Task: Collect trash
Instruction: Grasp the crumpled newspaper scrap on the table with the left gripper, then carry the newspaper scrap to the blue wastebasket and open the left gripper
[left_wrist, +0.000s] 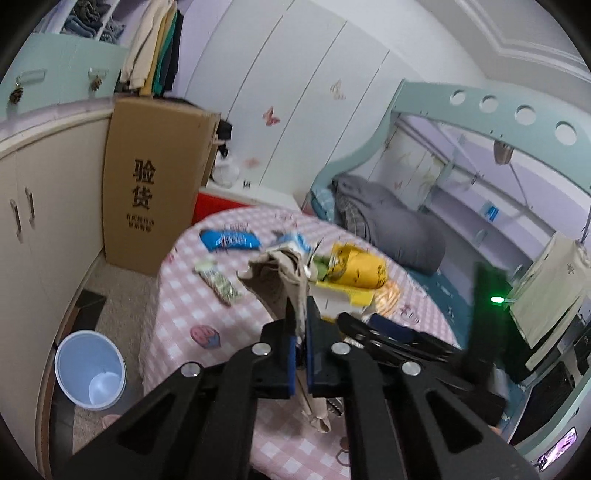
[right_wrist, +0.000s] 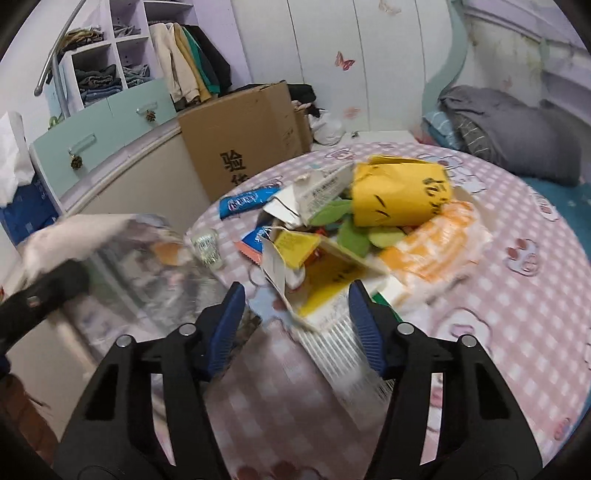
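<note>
We see left tool (left_wrist: 301, 314) clamped on crumpled brown paper (left_wrist: 277, 280), raised above surface (left_wrist: 177, 306) near its left edge. Right tool (right_wrist: 297, 306) spread wide, gripping nothing, low over trash pile (right_wrist: 354, 236) at surface middle. Yellow bag (right_wrist: 400, 194) tops pile; blue wrapper (right_wrist: 247, 201) toward far-left edge. White bin (left_wrist: 88, 369) on floor beside surface.

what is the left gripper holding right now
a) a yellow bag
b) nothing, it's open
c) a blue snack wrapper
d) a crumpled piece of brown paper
d: in the left wrist view the left gripper has its jaws closed on a crumpled piece of brown paper, while the blue snack wrapper and the yellow bag lie on the table.
</note>
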